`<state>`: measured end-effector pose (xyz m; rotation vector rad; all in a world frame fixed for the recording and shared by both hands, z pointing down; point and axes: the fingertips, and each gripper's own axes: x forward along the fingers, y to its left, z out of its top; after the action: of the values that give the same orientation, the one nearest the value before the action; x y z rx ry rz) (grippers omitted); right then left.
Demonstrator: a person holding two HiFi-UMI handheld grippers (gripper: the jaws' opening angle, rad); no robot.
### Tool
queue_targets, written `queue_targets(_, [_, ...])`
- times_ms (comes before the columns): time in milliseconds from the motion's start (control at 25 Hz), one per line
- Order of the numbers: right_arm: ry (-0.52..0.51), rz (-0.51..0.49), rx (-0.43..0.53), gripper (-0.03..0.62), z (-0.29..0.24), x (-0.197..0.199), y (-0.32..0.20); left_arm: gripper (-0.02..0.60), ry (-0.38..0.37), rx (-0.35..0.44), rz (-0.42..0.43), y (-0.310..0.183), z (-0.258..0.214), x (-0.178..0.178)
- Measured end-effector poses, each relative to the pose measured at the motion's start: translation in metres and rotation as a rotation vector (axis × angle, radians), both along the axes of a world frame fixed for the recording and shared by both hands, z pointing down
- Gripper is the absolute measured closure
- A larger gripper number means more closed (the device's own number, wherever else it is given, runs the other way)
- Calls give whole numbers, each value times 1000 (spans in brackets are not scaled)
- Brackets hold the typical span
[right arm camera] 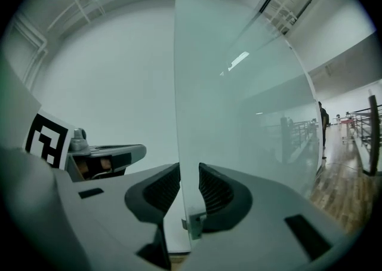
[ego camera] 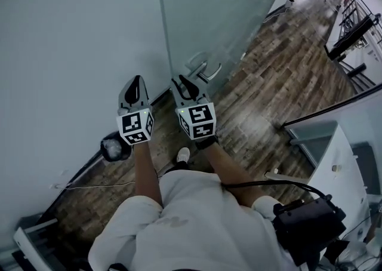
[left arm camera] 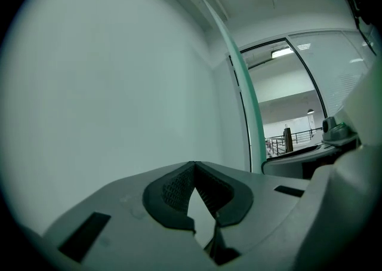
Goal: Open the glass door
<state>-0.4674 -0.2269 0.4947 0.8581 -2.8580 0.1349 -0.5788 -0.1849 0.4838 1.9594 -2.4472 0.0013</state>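
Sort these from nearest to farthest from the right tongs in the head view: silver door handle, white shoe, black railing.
1. Silver metal door handle, just ahead.
2. White shoe, down below.
3. Black metal railing, far upper right.

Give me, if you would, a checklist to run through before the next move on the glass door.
1. Right hand-held gripper jaws apart, ready to take the handle: ok.
2. Right gripper empty: ok. The glass door shows its edge in line with the gap, but the pads press on nothing.
3. Door handle in sight and unobstructed: ok. In the head view it is just ahead of the right gripper.
4. Right gripper in contact with the handle: cannot tell.
5. Left hand-held gripper shut and empty, facing the glass wall beside the door: ok.
6. Door latched or already ajar: cannot tell.
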Motion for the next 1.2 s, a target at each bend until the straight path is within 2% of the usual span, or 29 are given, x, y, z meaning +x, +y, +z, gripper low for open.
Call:
queue_targets(360, [25, 2, 16, 493, 8, -88, -35, 578, -3, -1, -79, 2, 6, -84])
queue_targets(760, [54, 8, 47, 493, 10, -176, -86, 578, 27, -22, -98, -14, 28, -134])
queue_targets(960, [84, -9, 68, 497, 22, -235, -131, 578, 62, -36, -106, -44, 46, -169])
queue_targets(1000, [89, -8, 73, 502, 22, -243, -139, 578, 66, -36, -106, -45, 46, -171])
queue_targets(1040, [92, -3, 76, 552, 21, -247, -145, 578, 68, -35, -106, -45, 46, -170])
queue_targets(1080, [91, -3, 74, 568, 20, -250, -151, 578, 69, -34, -105, -43, 44, -168])
queue_targets(1200, [91, -15, 29, 585, 20, -260, -165, 578, 69, -38, -104, -35, 40, -162])
